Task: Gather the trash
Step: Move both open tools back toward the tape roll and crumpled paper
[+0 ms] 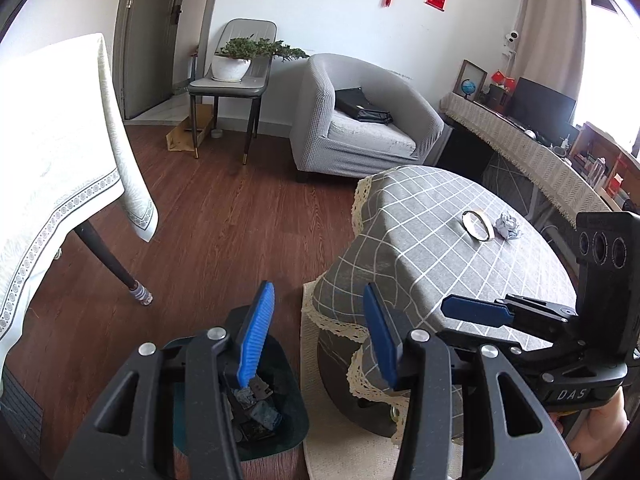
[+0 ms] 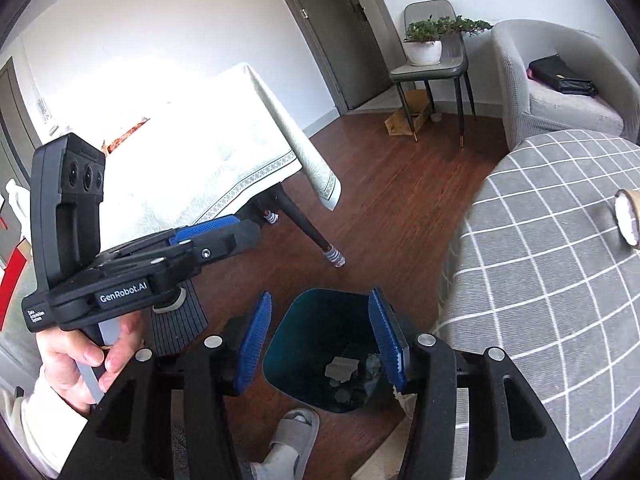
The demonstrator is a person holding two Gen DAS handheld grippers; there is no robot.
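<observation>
We hold our left gripper (image 1: pixel 316 332) and right gripper (image 2: pixel 320 336) with jaws apart and nothing between them, both above the dark green bin (image 2: pixel 320 320) on the wood floor, just left of the grey checked table (image 1: pixel 440 240). Scraps (image 2: pixel 340 368) lie in the bin. On the table's far side a crumpled paper ball (image 1: pixel 507 227) sits just right of a tape roll (image 1: pixel 477 225).

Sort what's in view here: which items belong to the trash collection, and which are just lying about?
Job:
crumpled paper ball on the checked table
trash bin holding scraps

Lying about:
tape roll
potted plant
black bag on the armchair
cardboard box
</observation>
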